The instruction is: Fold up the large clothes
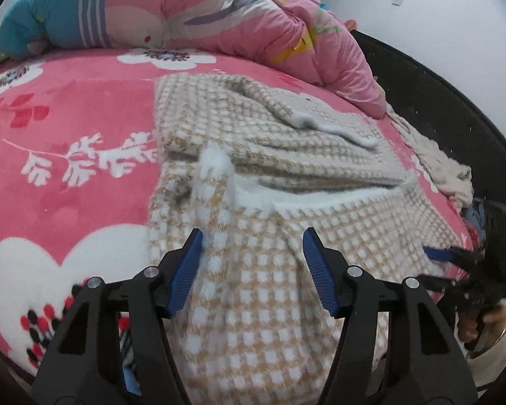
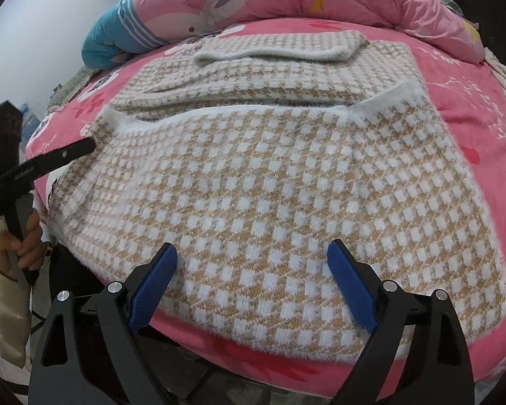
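A fuzzy tan-and-white houndstooth sweater (image 2: 270,175) lies spread on the pink bed, sleeves folded across its far part; it also shows in the left wrist view (image 1: 270,175). My left gripper (image 1: 253,249) is open just above the sweater's near left edge, empty. My right gripper (image 2: 253,260) is open over the sweater's near hem, empty. The right gripper shows at the right edge of the left wrist view (image 1: 455,263). The left gripper shows at the left of the right wrist view (image 2: 50,158).
The pink floral bedspread (image 1: 67,168) covers the bed. A bunched pink quilt (image 1: 253,17) and a teal striped cushion (image 1: 33,23) lie along the far side. A cream garment (image 1: 445,168) lies at the bed's right edge by a black headboard (image 1: 438,94).
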Demonstrator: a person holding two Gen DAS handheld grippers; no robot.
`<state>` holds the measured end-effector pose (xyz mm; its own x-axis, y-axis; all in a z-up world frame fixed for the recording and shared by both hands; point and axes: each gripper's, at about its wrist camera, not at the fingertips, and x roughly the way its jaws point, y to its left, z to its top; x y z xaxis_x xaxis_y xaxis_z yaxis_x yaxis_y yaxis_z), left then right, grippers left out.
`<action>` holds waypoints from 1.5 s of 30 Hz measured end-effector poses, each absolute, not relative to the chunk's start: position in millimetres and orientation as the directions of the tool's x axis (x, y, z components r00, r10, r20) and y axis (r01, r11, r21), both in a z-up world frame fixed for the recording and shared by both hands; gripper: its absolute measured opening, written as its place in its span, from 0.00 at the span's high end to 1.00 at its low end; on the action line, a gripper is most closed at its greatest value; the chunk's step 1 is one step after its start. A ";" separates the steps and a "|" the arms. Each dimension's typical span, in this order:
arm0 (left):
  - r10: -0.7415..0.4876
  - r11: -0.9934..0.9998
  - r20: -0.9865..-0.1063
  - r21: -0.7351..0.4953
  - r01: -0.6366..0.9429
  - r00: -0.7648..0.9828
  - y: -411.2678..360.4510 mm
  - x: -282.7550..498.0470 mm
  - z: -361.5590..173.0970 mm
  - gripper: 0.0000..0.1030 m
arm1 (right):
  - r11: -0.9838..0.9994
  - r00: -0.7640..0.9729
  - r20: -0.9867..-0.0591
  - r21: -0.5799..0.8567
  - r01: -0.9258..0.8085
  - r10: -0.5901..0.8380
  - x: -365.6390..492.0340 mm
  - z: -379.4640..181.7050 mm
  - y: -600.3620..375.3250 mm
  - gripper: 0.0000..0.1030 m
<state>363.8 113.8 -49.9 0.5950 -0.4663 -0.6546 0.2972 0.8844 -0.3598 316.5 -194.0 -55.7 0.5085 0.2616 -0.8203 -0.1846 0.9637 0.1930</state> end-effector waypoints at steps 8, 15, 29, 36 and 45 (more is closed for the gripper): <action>-0.448 0.893 -0.713 -0.385 0.233 0.539 116.6 406.7 -62.0 0.44 | 0.964 0.509 -0.820 0.192 -0.184 0.260 315.3 -55.0 -193.0 0.14; -0.501 0.864 -0.730 -0.451 0.223 0.464 118.4 425.5 -63.2 0.44 | 0.964 0.511 -0.818 0.196 -0.181 0.263 315.1 -55.2 -193.4 0.14; -0.337 0.938 -0.812 -0.246 0.244 0.477 88.4 392.9 -62.8 0.45 | 0.961 0.523 -0.806 0.220 -0.170 0.277 305.2 -48.7 -193.2 0.14; -0.207 0.969 -0.825 -0.098 0.227 0.526 71.3 383.9 -58.4 0.43 | 0.960 0.577 -0.768 0.205 -0.191 0.278 299.8 -26.9 -195.0 0.14; -0.152 0.976 -0.823 -0.036 0.217 0.548 64.9 379.4 -59.3 0.43 | 0.967 0.581 -0.774 0.182 -0.176 0.252 319.9 -30.5 -190.4 0.14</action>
